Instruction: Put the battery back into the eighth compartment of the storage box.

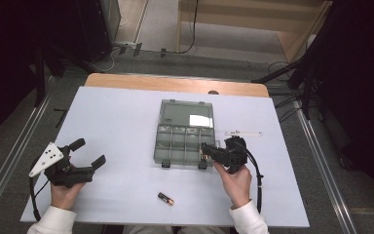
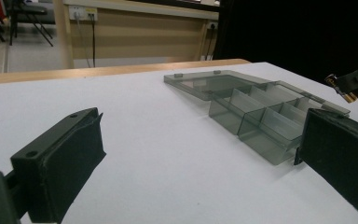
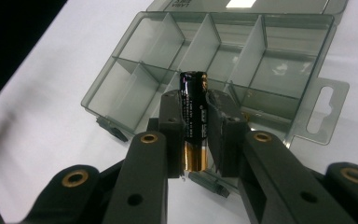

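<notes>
R gripper (image 3: 195, 122) clamped on a battery (image 3: 194, 119); batt upright between the pads, black body w/ gold end down, top end poking above the jaw tips. In high view R gripper (image 1: 205, 150) sits at the near-right corner of the box (image 1: 184, 131), jaws pointing left toward it, R hand (image 1: 235, 181) on the grip. From the L gripper view, the batt's gold end (image 2: 341, 88) shows at the jaw tips, above the far right side of the box (image 2: 261, 114).

Box: clear grey, lid flat open to the far side, dividers making several compartments. In R gripper view the batt is in front of the near row, about mid-box; can't tell if over a compartment or just short of the rim.

L gripper (image 1: 88, 152) jaws wide apart, nothing between them, left of the box and well apart from it, L hand (image 1: 64, 191) holding it low over the table (image 1: 117, 122). L gripper view: both pads (image 2: 77, 158) open, bare tabletop between.

2nd battery (image 1: 165, 198) lies loose on the table near the front edge, between the two hands, apart from box. Thin white strip (image 1: 243, 132) on table just right of the box.
</notes>
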`<move>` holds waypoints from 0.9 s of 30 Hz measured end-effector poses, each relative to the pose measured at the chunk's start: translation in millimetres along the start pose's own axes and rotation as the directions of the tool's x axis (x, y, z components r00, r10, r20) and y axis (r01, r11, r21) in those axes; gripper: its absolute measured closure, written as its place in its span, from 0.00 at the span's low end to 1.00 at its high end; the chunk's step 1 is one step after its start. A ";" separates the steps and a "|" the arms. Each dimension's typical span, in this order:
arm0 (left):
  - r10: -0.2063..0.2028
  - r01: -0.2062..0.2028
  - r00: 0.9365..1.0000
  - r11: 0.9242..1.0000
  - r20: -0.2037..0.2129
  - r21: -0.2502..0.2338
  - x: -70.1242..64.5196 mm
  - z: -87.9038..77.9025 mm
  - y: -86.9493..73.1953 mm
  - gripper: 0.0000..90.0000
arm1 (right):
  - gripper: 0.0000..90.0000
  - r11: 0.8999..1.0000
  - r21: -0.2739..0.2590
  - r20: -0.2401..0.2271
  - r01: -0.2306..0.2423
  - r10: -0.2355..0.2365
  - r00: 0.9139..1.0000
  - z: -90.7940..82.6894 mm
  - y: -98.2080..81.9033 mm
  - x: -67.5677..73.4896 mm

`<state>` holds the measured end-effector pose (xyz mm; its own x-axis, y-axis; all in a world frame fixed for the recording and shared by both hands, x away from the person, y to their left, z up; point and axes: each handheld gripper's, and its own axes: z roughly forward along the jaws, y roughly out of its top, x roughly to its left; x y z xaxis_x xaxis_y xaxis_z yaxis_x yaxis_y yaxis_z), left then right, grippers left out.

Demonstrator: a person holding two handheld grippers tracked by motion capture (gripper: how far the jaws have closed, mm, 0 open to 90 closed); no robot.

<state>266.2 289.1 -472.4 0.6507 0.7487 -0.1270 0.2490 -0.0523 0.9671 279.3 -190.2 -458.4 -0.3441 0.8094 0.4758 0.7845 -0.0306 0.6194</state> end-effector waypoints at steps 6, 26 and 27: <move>0.001 -0.001 1.000 1.000 0.000 0.001 -0.1 0.0 0.0 0.00 | 0.87 0.998 0.001 -0.021 -0.067 0.067 0.998 4.1 -2.1 -10.5; -0.001 0.001 1.000 1.000 0.011 -0.006 -0.3 0.2 0.3 0.00 | 0.02 0.998 -0.024 -0.019 -0.066 0.065 0.998 2.4 -4.1 -10.8; -0.001 0.001 1.000 1.000 0.011 -0.007 -0.3 0.1 0.4 0.00 | 0.00 0.998 -0.025 -0.021 -0.056 0.056 0.998 1.7 -4.0 -9.3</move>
<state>266.2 288.8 -472.1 0.6580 0.7416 -0.1303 0.2445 -0.0468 0.9685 280.3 -196.6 -466.4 -0.3103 0.7943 0.5224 0.7896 -0.0907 0.6069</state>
